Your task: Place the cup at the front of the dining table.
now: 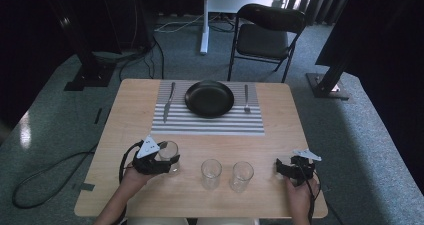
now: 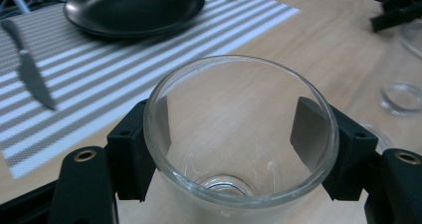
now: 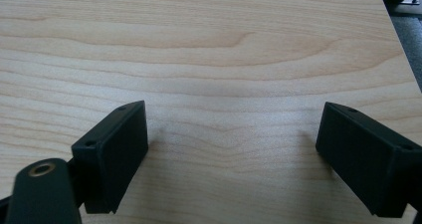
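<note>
Gripping the clear round drinking glass (image 2: 239, 134) near the light wooden table's (image 1: 280, 115) front-left corner, the left claw (image 1: 159, 161) brackets its wall; squeeze evenly, lift vertically. The right claw (image 3: 234, 159) rests spread, empty.

We see black grippers (image 1: 165, 160) with blocky jaws, brass-ringed screws, grey triangular top plates and trailing black cables.

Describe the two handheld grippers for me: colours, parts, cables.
The left gripper and the right gripper are both black, each topped by a grey three-cornered plate and trailing a black cable. Their fingers are blocky black pads with small screw holes; brass-coloured eyelets sit behind. Forearms are bare, no sleeves.
</note>
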The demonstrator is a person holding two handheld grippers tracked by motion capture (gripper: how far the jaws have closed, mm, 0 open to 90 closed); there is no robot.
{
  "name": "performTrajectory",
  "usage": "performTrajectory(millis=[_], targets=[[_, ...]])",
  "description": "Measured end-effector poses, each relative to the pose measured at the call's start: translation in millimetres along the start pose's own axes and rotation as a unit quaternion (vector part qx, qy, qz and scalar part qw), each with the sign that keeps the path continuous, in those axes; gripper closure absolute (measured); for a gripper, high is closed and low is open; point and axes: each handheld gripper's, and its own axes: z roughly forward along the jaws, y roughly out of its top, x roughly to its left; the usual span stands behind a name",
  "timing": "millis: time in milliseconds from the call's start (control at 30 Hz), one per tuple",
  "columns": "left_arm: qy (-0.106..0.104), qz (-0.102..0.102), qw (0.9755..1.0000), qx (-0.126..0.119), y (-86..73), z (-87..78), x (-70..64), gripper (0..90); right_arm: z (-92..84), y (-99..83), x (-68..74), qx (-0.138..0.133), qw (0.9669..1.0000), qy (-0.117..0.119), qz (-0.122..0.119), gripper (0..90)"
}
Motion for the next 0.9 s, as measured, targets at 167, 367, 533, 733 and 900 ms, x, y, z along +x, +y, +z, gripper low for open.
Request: performTrajectory(millis=[167,367,533,733,900], targets=[[0.029,-0.011,0.9995,0.006,8.7,6.5,10.5,29.7,0.0,0.0,0.0,0.0,1.0,0.0,0.0,12.4],[0.039,-0.012,0.9992,0.0,24.5,17.7,20.3,29.7,0.0,0.0,0.0,0.0,1.0,0.0,0.0,12.4],[0.044,-0.014,0.9989,0.001,38.8,30.4,26.7,29.7,0.0,0.0,0.0,0.0,1.0,0.0,0.0,12.4],[0.061,-0.025,0.9978,0.001,58.6,43.6,37.9,29.6,0.0,0.0,0.0,0.0,1.0,0.0,0.0,12.4],[0.072,-0.032,0.9968,0.008,71.6,56.8,50.0,29.6,0.0,0.0,0.0,0.0,1.0,0.0,0.0,12.4]])
